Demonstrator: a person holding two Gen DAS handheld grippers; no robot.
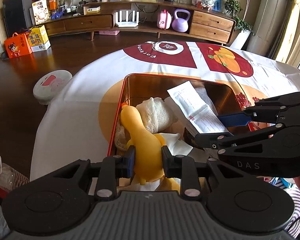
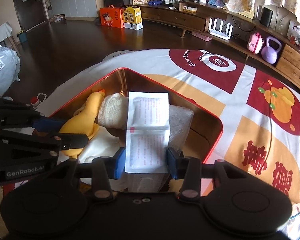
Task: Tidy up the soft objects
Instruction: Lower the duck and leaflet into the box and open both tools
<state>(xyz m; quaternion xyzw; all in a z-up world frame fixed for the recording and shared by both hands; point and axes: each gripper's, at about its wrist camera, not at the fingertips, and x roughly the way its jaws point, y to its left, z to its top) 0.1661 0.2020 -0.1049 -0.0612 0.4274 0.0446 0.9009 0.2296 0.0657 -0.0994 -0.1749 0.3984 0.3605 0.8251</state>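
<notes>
left hand-held gripper (image 1: 147,160) – clamped on yellow duck (image 1: 144,140) | right hand-held gripper (image 2: 146,160) – apart, astride sachet (image 2: 148,128) | red tin (image 2: 220,128) crowded

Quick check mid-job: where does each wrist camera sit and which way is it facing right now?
Left wrist: on the left hand-held gripper, angled down into the red tin; its fingers clamp the yellow rubber chicken; the right hand-held gripper enters from the right.
Right wrist: on the right hand-held gripper, angled down at the tin; the white packet lies between its fingers.
Shared: tin, chicken, packet, patterned tablecloth.
</notes>
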